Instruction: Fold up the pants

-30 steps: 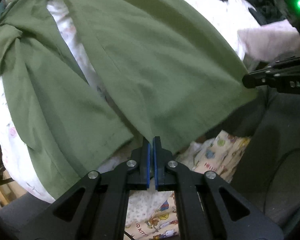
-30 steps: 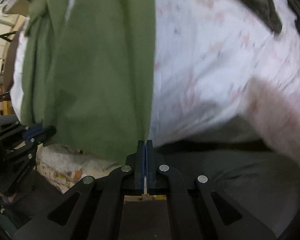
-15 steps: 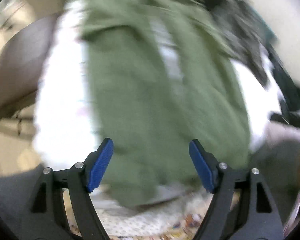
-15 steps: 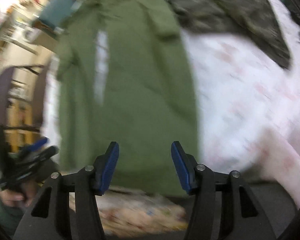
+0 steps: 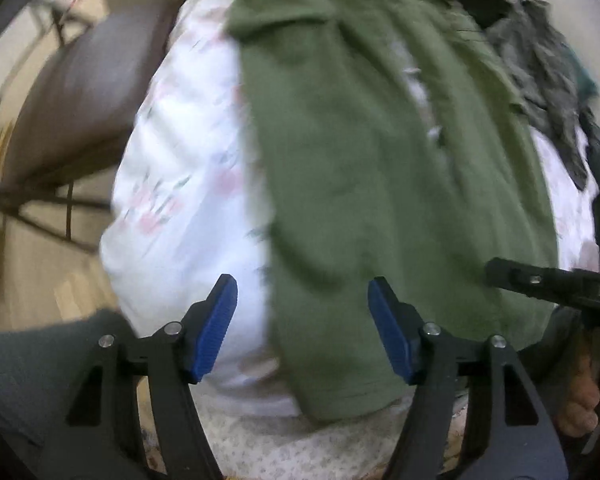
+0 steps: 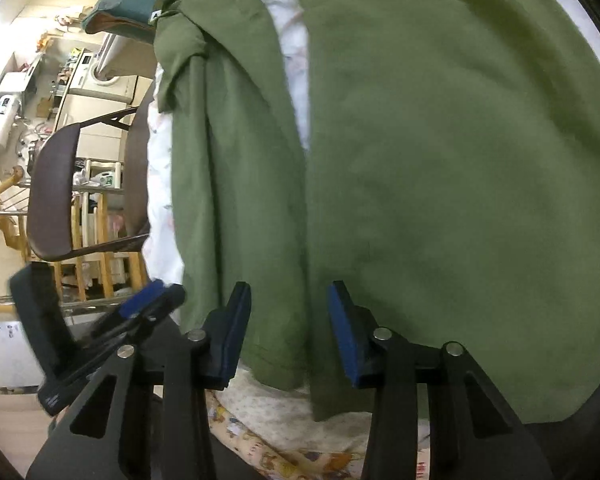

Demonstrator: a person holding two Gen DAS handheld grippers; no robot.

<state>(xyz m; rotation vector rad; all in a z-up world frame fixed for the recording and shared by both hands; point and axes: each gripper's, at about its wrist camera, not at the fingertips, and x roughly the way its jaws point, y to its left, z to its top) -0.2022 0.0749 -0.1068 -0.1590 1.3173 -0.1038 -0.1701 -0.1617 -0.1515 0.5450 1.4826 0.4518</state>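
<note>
Green pants (image 6: 440,168) lie spread flat on a white floral sheet (image 5: 180,184), legs side by side. Left gripper (image 5: 302,328) over the hem end, jaws apart and just been closing, gripping nothing. Right gripper (image 6: 288,330) likewise, hem between its pads untouched. Dark clothes (image 5: 540,64) beyond the pants; brown chair (image 6: 56,196) beside the sheet.

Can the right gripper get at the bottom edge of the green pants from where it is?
Probably yes. The right gripper is open, its jaws just been closing, and the hem of the green pants lies right below its blue pads, nothing lying over it.
</note>
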